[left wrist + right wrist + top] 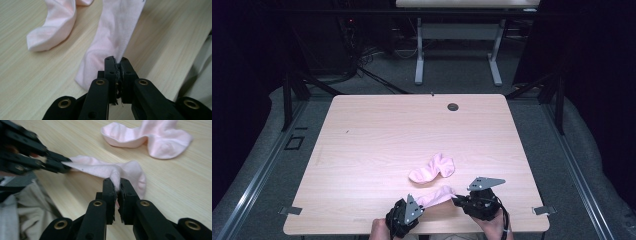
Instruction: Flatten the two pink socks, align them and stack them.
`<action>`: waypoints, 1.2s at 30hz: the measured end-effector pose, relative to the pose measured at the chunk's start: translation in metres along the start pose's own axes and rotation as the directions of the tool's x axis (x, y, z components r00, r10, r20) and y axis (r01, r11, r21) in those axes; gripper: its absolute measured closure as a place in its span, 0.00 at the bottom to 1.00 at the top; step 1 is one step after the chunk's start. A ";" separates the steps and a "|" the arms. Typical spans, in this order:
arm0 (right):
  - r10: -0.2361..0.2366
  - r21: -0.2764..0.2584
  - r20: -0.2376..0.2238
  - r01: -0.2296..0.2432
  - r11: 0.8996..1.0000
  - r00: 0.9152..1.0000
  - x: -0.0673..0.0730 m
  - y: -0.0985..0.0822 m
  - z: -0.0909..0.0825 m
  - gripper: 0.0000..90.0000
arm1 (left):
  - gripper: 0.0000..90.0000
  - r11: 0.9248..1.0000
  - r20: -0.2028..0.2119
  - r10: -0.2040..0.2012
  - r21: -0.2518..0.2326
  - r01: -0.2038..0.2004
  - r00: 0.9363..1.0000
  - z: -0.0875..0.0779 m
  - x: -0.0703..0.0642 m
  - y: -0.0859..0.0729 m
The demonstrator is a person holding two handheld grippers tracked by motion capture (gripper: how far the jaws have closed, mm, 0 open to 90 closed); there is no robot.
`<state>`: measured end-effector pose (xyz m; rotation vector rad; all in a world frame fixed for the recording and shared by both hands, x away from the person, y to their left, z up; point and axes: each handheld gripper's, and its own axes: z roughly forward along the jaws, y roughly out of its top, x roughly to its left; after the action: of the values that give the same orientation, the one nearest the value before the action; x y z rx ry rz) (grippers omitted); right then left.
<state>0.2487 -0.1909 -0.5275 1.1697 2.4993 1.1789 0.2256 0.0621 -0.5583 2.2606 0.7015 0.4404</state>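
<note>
1. Low in the high view, near the table's [362, 130] front edge, both grippers pinch one pink sock [436, 196] stretched between them.
2. At lower centre, the left gripper [421, 206] has its jaws clamped on one end of the sock; in its own view the fabric [112, 35] runs up from the closed jaws toward the top of the frame.
3. Just to its right, the right gripper [455, 201] is closed on the other end, cloth [117, 173] bunched between its jaws.
4. Above them, near mid-frame, a second sock [433, 169] lies bent on the wood, apart from the held one.
</note>
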 end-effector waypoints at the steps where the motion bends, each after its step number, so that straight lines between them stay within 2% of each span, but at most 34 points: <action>1: -0.009 -0.008 0.014 0.010 1.000 1.000 -0.001 -0.002 0.001 0.92 | 0.97 1.000 0.009 -0.003 0.005 0.003 1.000 -0.002 0.001 0.005; 5: -0.024 -0.038 0.060 0.026 0.999 0.998 -0.004 -0.014 0.010 0.86 | 0.97 0.999 0.042 -0.037 0.010 0.036 0.998 -0.010 0.004 0.030; 7: -0.023 -0.051 0.078 0.027 0.998 0.997 -0.004 -0.020 0.014 0.83 | 0.97 0.999 0.044 -0.048 -0.006 0.049 0.998 -0.012 0.004 0.040; 11: -0.059 -0.083 0.132 0.070 0.994 0.990 0.000 -0.030 0.025 0.77 | 0.97 0.998 0.069 -0.066 -0.015 0.067 0.995 -0.015 0.004 0.053; 14: -0.057 -0.133 0.154 0.078 0.988 0.986 -0.002 -0.035 0.024 0.84 | 0.97 0.997 0.065 -0.077 -0.016 0.078 0.995 -0.019 0.007 0.054; 16: -0.058 -0.171 0.156 0.085 0.982 0.986 -0.005 -0.036 0.017 0.91 | 0.97 0.995 0.072 -0.095 -0.012 0.096 0.993 -0.021 0.010 0.052; 18: -0.069 -0.180 0.151 0.096 0.979 0.986 -0.005 -0.033 0.006 0.94 | 0.96 0.994 0.076 -0.105 -0.004 0.106 0.992 -0.023 0.013 0.048; 19: -0.070 -0.169 0.145 0.095 0.981 0.987 -0.004 -0.030 0.000 0.94 | 0.96 0.994 0.085 -0.107 0.003 0.107 0.991 -0.025 0.014 0.046; 20: -0.064 -0.149 0.120 0.082 0.985 0.991 -0.002 -0.026 -0.005 0.94 | 0.96 0.994 0.095 -0.111 0.009 0.111 0.989 -0.026 0.014 0.044; 22: -0.045 -0.083 0.080 0.051 0.995 0.996 0.004 -0.017 -0.018 0.94 | 0.95 0.993 0.116 -0.115 0.025 0.112 0.987 -0.029 0.013 0.040; 23: -0.030 -0.053 0.059 0.033 0.998 0.998 0.006 -0.014 -0.023 0.94 | 0.94 0.993 0.144 -0.115 0.042 0.110 0.983 -0.030 0.012 0.037; 24: -0.005 -0.002 0.031 0.005 1.000 1.000 0.010 -0.009 -0.031 0.94 | 0.92 0.993 0.153 -0.109 0.050 0.102 0.982 -0.031 0.012 0.036; 25: -0.008 0.011 0.022 0.008 1.000 1.000 0.013 -0.007 -0.036 0.94 | 0.90 0.994 0.163 -0.100 0.063 0.091 0.981 -0.032 0.009 0.032; 26: 0.013 0.044 -0.010 -0.012 0.999 1.000 0.015 -0.004 -0.041 0.94 | 0.87 0.994 0.178 -0.095 0.077 0.083 0.979 -0.032 0.009 0.031; 27: 0.024 0.062 -0.022 -0.022 0.998 0.999 0.015 -0.003 -0.043 0.94 | 0.84 0.993 0.177 -0.091 0.089 0.076 0.980 -0.029 0.007 0.027; 28: 0.052 0.076 -0.046 -0.049 0.996 0.998 0.013 -0.002 -0.042 0.94 | 0.80 0.993 0.166 -0.076 0.103 0.060 0.983 -0.025 0.006 0.025; 29: 0.075 0.094 -0.056 -0.069 0.993 0.996 0.008 -0.002 -0.037 0.94 | 0.77 0.992 0.166 -0.071 0.112 0.053 0.984 -0.020 0.005 0.023; 31: 0.125 0.127 -0.040 -0.119 0.985 0.991 -0.005 -0.003 -0.025 0.94 | 0.71 0.989 0.150 -0.063 0.139 0.042 0.987 -0.009 0.003 0.018; 32: 0.153 0.126 -0.053 -0.145 0.981 0.987 -0.009 -0.004 -0.021 0.94 | 0.66 0.989 0.142 -0.060 0.139 0.040 0.988 -0.005 0.002 0.016; 33: 0.170 0.142 -0.049 -0.161 0.977 0.984 -0.015 -0.004 -0.016 0.94 | 0.66 0.990 0.143 -0.064 0.137 0.044 0.988 -0.002 0.002 0.013; 34: 0.194 0.148 -0.034 -0.187 0.971 0.980 -0.020 -0.005 -0.010 0.94 | 0.67 0.990 0.130 -0.047 0.137 0.029 0.990 0.001 0.001 0.012; 36: 0.215 0.153 -0.028 -0.208 0.966 0.976 -0.026 -0.005 -0.004 0.94 | 0.72 0.992 0.121 -0.050 0.123 0.035 0.991 0.004 0.002 0.008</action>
<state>0.2617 -0.2133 -0.5334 1.4967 2.5860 1.0901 0.2319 0.0559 -0.5550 2.3580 0.7279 0.2400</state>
